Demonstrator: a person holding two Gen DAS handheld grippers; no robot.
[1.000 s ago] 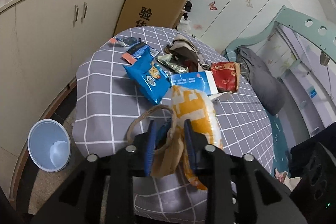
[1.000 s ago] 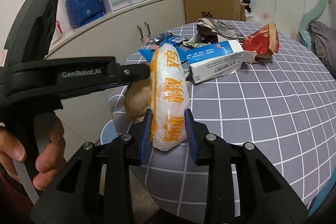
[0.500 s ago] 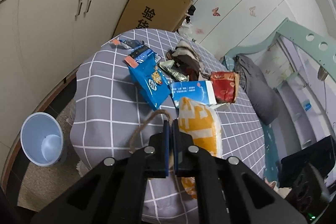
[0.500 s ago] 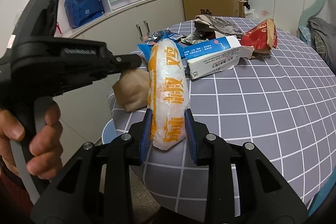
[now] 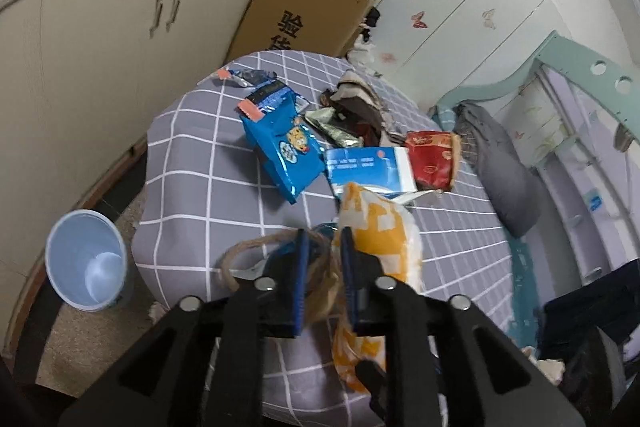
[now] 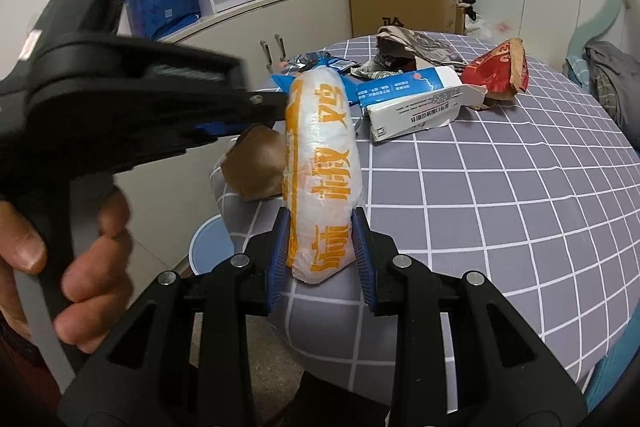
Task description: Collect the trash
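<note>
Above table edge: right gripper pinching orange-white bag; left gripper spread around brown paper bag.

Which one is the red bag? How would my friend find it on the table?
Start at the round table with the grey checked cloth and find the litter pile. At the pile's end farthest from the cream cupboards, right beside the blue-and-white carton, lies the red bag. It is the only red wrapper; its neighbours are blue, white or silvery.
</note>
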